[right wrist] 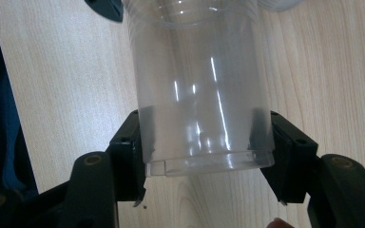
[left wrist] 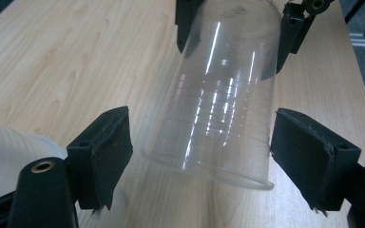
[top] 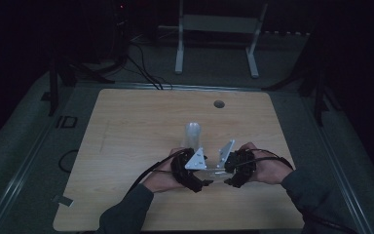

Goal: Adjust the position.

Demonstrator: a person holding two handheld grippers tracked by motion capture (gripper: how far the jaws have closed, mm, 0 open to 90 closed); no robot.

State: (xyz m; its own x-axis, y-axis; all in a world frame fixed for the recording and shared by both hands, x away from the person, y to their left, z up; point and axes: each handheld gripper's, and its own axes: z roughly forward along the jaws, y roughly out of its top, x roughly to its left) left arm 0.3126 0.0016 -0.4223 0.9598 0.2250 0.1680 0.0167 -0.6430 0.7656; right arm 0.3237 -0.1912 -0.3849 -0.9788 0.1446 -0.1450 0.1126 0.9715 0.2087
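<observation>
A clear plastic cup point(right wrist: 202, 85) lies level just above the wooden table. My right gripper point(right wrist: 204, 147) is shut on it near its base, both pads pressed on the wall. The cup's open rim point(left wrist: 209, 166) points into my left gripper point(left wrist: 204, 147), which is open, with its pads standing clear on either side of the rim. In the left gripper view, the right gripper point(left wrist: 237, 28) grips the cup's far end. From above, the left gripper point(top: 202, 178) and right gripper point(top: 229, 175) face each other near the table's front, with the cup point(top: 215, 174) between them.
A translucent upright cup stack point(top: 192, 134) stands just behind the grippers, and its side shows as a pale wall point(left wrist: 4, 156) beside my left jaw. The table point(top: 141, 122) has a cable hole point(top: 218, 104) at the back. A white frame point(top: 219, 24) stands beyond it.
</observation>
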